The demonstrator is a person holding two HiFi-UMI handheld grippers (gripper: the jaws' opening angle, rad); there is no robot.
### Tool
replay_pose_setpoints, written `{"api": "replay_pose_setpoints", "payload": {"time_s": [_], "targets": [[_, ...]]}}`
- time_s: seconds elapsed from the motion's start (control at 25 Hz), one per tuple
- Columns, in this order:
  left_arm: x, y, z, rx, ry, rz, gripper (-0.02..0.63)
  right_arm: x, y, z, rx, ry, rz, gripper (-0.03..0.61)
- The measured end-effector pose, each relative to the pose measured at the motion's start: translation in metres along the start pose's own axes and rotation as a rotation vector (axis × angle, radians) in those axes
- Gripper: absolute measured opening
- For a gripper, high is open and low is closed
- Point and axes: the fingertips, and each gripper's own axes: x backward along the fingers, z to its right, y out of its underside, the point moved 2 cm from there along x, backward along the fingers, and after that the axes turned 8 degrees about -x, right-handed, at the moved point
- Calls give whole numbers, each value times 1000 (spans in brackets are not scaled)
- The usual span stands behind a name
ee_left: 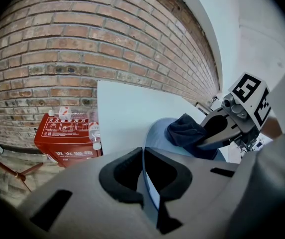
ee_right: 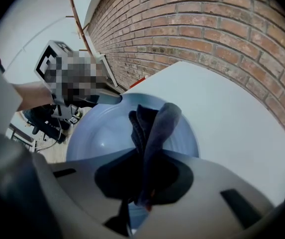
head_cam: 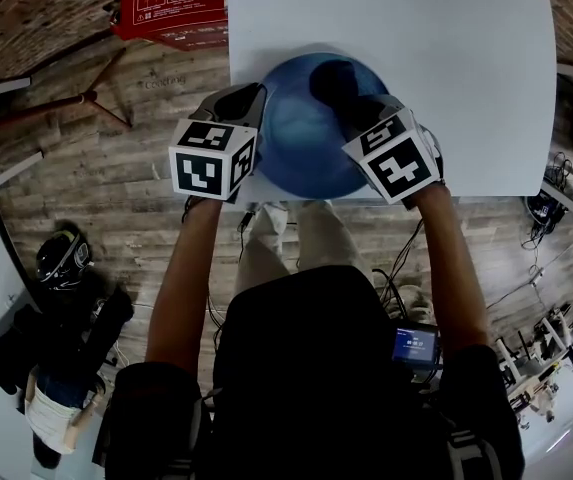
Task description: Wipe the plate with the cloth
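Note:
A blue plate point(head_cam: 301, 133) is held at the near edge of the white table point(head_cam: 466, 58). My left gripper point(head_cam: 251, 103) is shut on the plate's left rim; in the left gripper view the rim point(ee_left: 149, 183) runs edge-on between the jaws. My right gripper point(head_cam: 351, 103) is shut on a dark blue cloth point(head_cam: 334, 80) and presses it onto the plate's right side. In the right gripper view the cloth point(ee_right: 154, 133) sticks up from the jaws over the plate point(ee_right: 102, 133). The left gripper view shows the cloth point(ee_left: 187, 131) on the plate point(ee_left: 157, 133).
A red box point(head_cam: 171, 8) stands on the wooden floor left of the table, with a water bottle point(ee_left: 96, 133) beside it. A brick wall point(ee_left: 82, 49) runs behind. A tripod leg point(head_cam: 86, 93), bags and cables lie on the floor around the person.

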Motion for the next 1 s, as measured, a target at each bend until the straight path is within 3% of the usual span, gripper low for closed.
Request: {"api": "replay_pose_setpoints", "payload": {"time_s": [1.0], "targets": [[0,-2,-1,-18,14,-4,31,7,45,-43,78,-37,-95,60]]}}
